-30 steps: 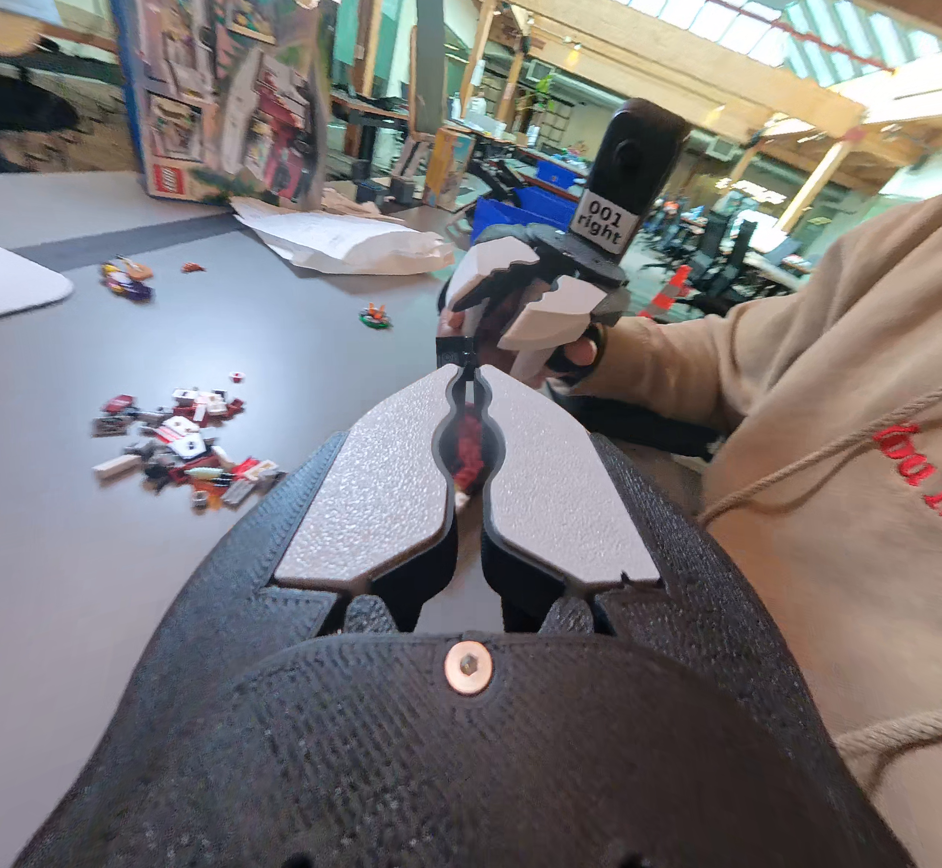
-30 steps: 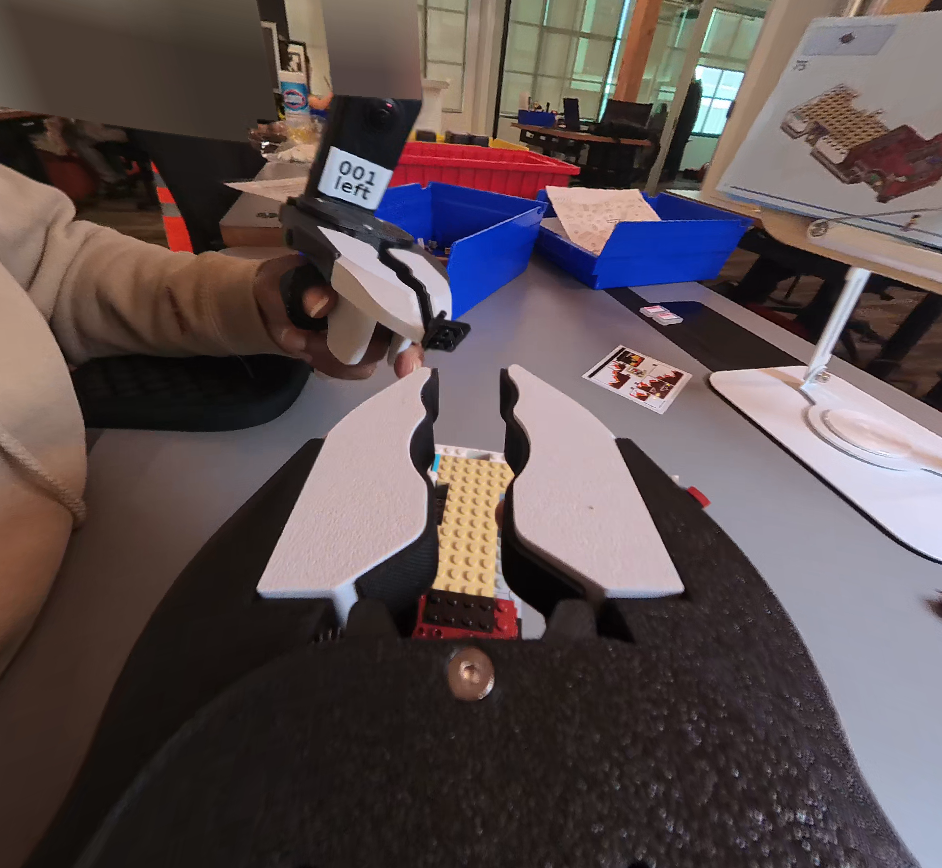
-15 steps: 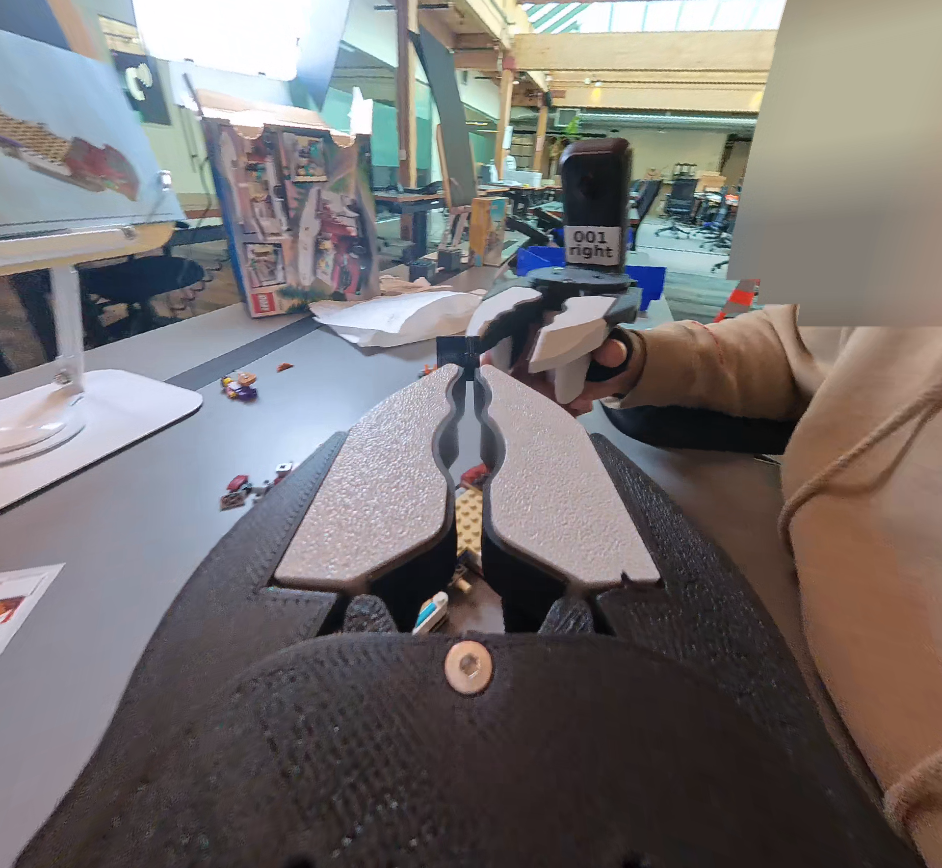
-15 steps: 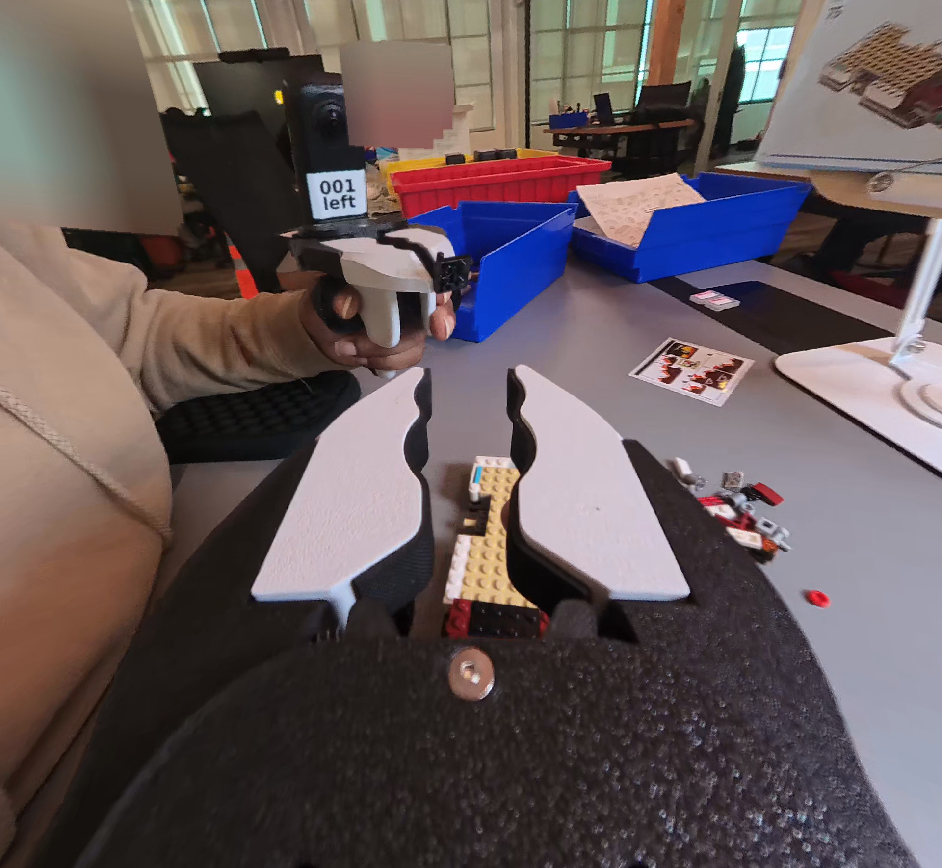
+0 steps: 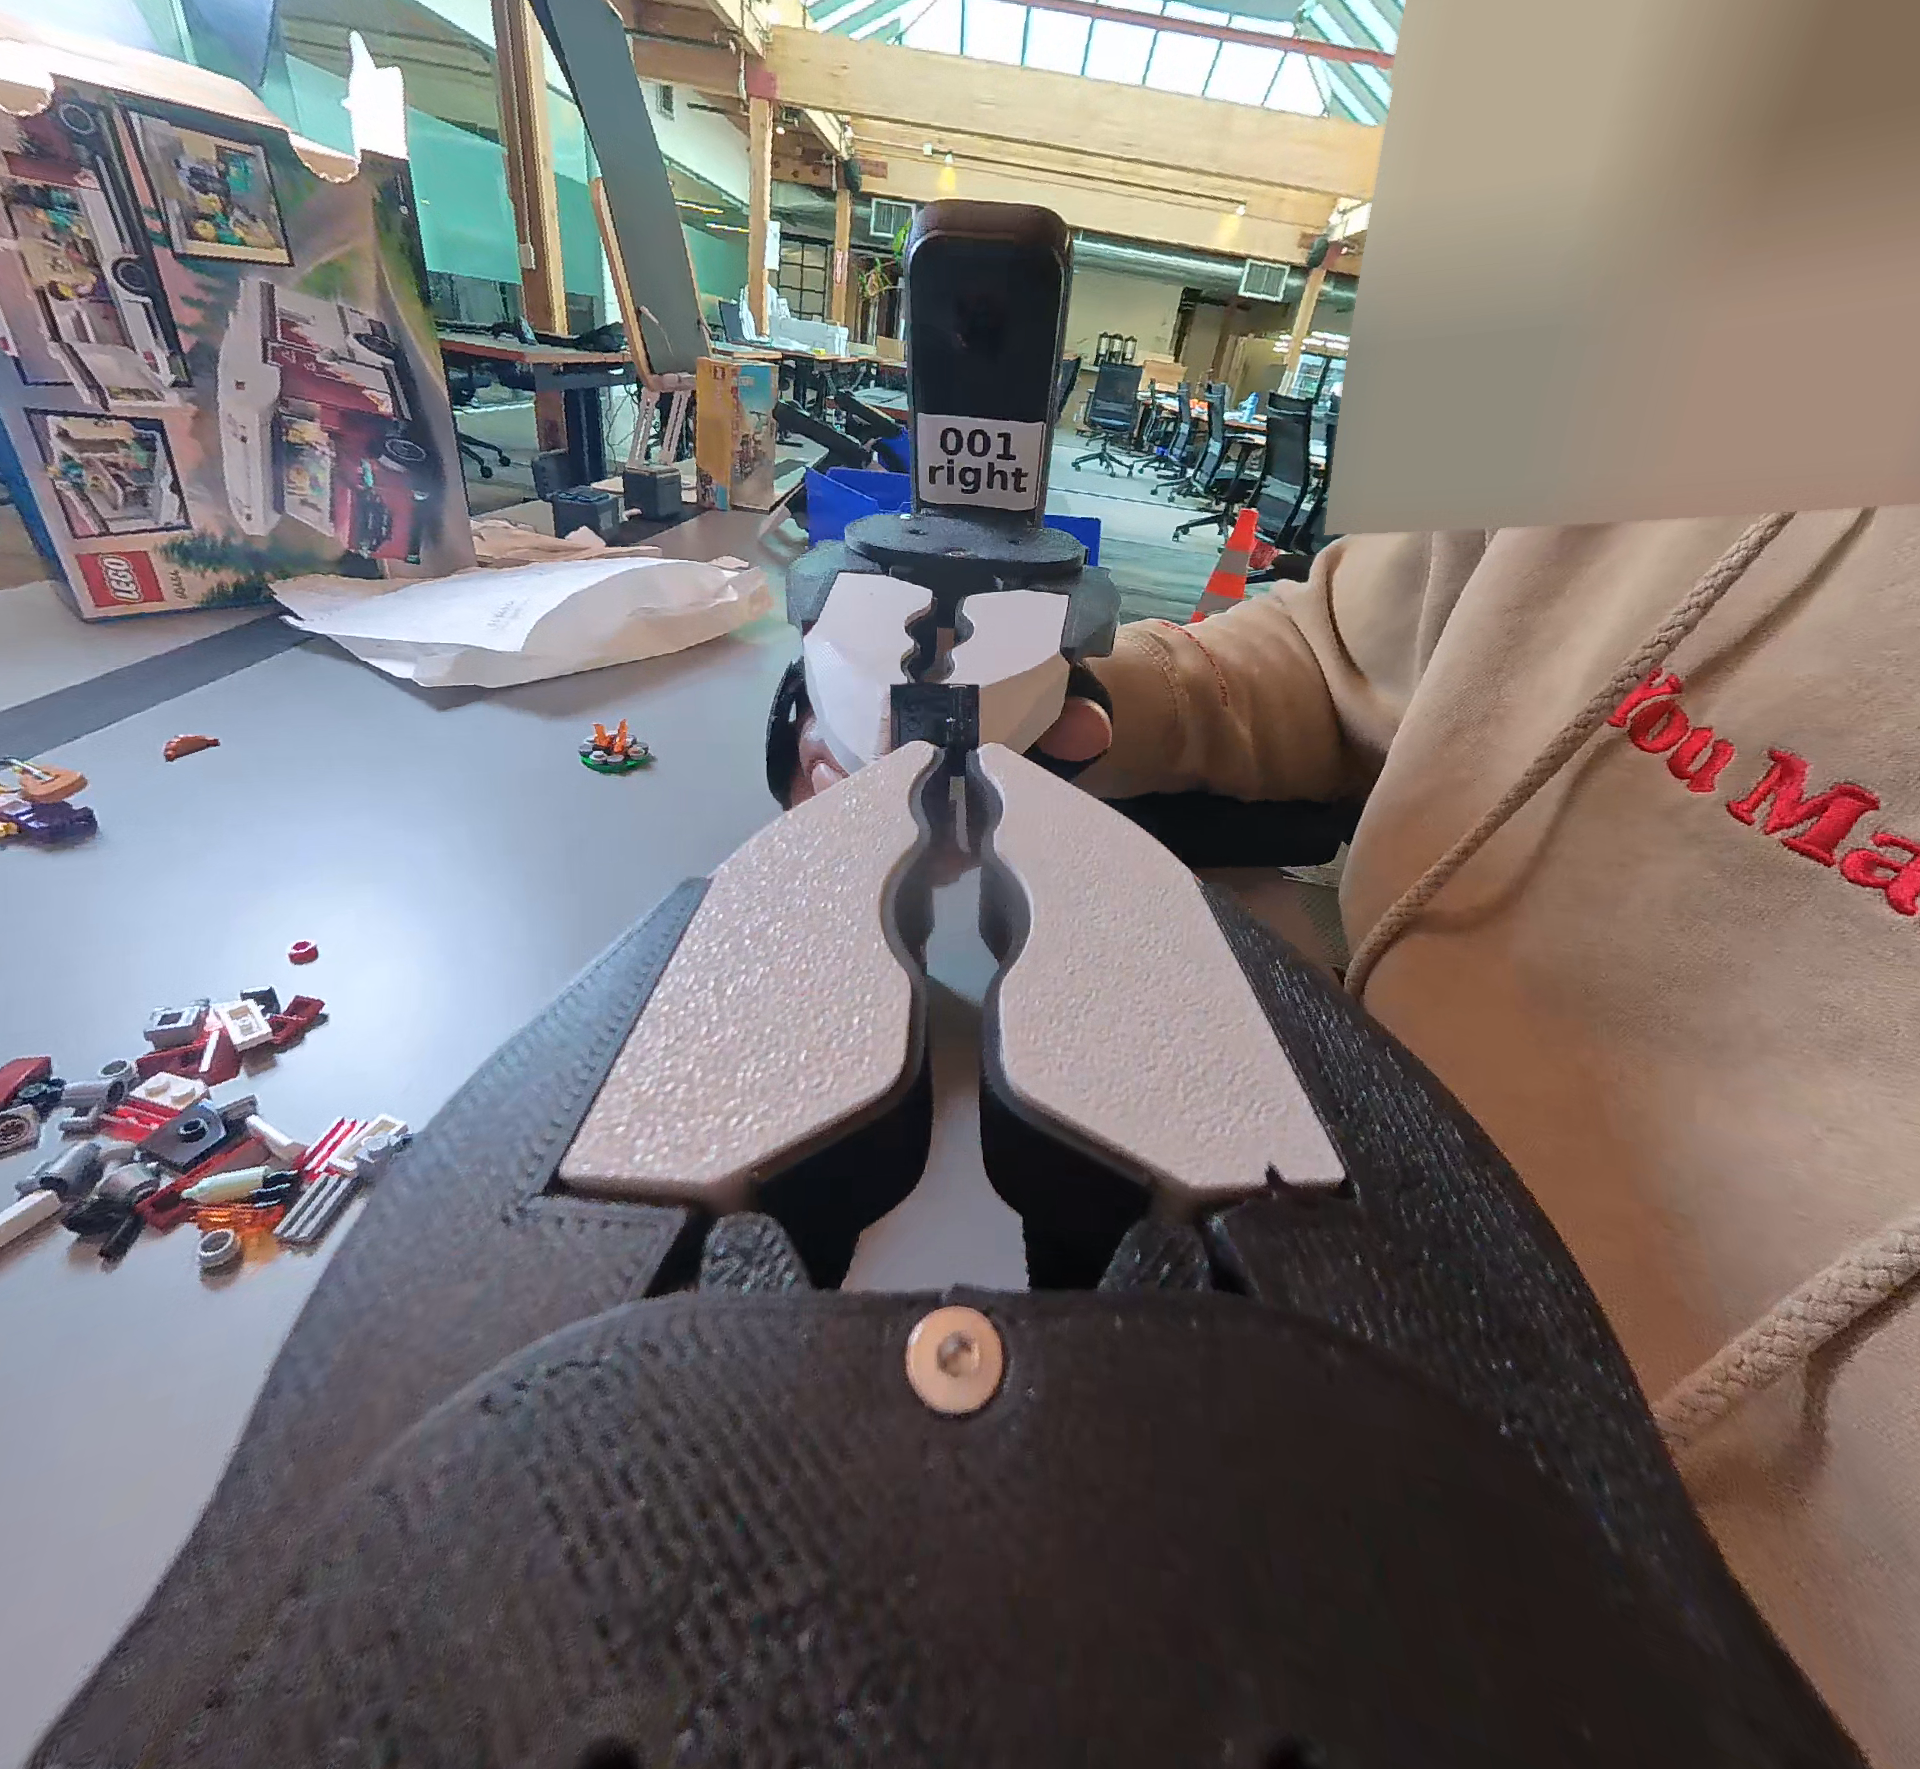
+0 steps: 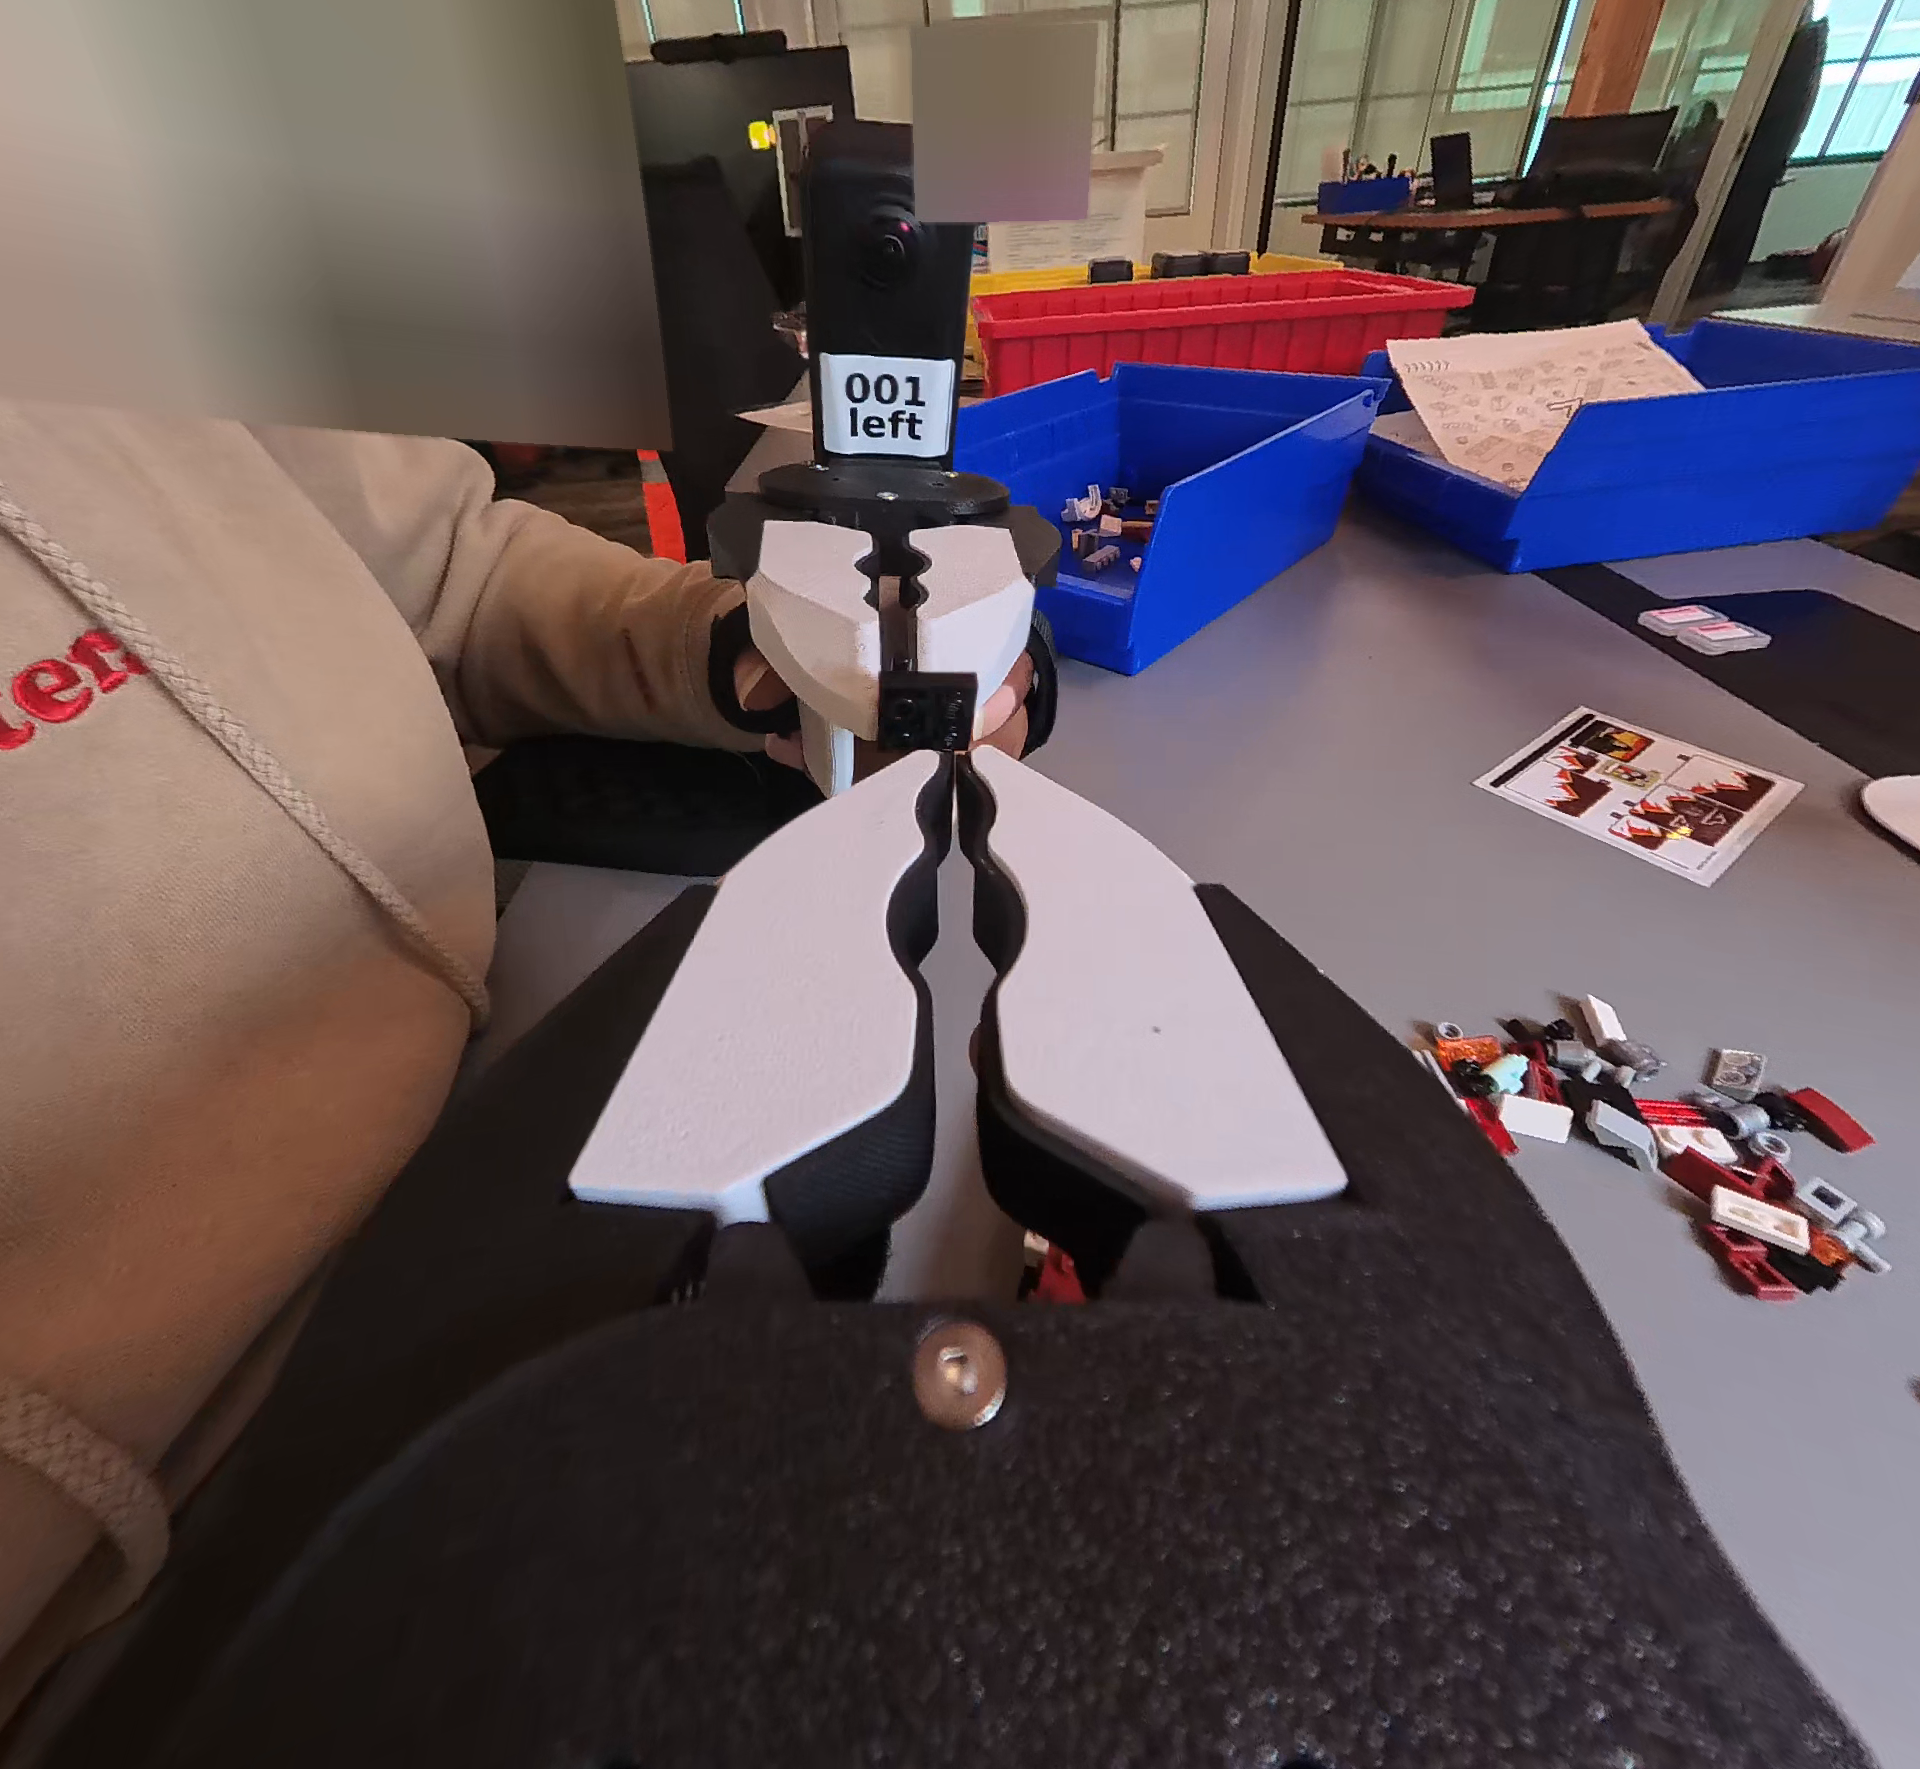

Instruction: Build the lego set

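Observation:
My left gripper (image 5: 951, 761) is shut on a small black Lego piece (image 5: 935, 717) that sticks out past its fingertips. The right wrist view shows the same piece (image 6: 927, 709) face-on at the tip of the left gripper (image 6: 920, 675). My right gripper (image 6: 956, 761) is shut, its tips just under the lower edge of the black piece; I cannot tell whether they touch it. In the left wrist view the right gripper (image 5: 935, 670) faces mine, right behind the piece. Both are held above the grey table (image 5: 416, 888).
Loose Lego pieces lie in a pile (image 5: 177, 1148), also in the right wrist view (image 6: 1662, 1127). A Lego box (image 5: 208, 348) and a white paper bag (image 5: 540, 613) stand at the back. Blue bins (image 6: 1195, 493), a sticker sheet (image 6: 1636, 794) and a person's beige sleeve (image 6: 468, 576) are close by. My two grippers' fingertips are within a few centimetres of each other.
My right gripper's jaws went from open to shut. Both grippers lifted and turned to face each other tip to tip; the tan-plated build below has dropped out of sight. The left kept its black piece.

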`<action>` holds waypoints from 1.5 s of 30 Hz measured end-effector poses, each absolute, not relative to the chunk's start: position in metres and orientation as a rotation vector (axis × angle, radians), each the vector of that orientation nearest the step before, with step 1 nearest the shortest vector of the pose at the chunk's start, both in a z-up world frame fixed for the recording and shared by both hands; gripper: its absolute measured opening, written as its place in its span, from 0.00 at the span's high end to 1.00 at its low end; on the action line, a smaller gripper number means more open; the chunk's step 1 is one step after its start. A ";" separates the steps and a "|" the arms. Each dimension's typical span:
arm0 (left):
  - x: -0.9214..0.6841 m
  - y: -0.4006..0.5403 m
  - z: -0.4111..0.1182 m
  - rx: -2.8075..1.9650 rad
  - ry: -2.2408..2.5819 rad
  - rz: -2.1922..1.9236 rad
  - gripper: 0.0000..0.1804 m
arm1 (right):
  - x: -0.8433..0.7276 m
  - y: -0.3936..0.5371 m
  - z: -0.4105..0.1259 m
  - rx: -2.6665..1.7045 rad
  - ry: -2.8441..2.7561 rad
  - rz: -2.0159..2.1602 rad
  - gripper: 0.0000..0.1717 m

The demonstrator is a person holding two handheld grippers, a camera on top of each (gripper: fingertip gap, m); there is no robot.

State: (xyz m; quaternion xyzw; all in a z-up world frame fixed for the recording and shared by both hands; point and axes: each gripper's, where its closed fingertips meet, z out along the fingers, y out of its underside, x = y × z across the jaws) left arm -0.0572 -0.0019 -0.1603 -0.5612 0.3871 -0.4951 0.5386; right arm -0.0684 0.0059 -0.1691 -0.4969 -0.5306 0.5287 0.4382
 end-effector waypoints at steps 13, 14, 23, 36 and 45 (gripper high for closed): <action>-0.053 -0.002 -0.165 -1.365 0.937 -1.141 0.98 | -0.064 -0.001 -0.169 -1.237 -1.333 1.453 0.90; -0.053 -0.001 -0.164 -1.366 0.929 -1.131 0.98 | -0.063 0.000 -0.168 -1.244 -1.312 1.490 0.91; -0.056 0.013 -0.163 -1.457 0.819 -1.105 0.99 | -0.063 0.012 -0.156 -1.354 -1.070 1.841 0.91; -0.057 0.014 -0.156 -1.482 0.690 -1.315 0.97 | -0.066 0.013 -0.162 -1.376 -1.089 1.772 0.91; -0.055 0.011 -0.158 -1.496 0.730 -1.315 0.98 | -0.066 0.011 -0.161 -1.349 -1.100 1.757 0.90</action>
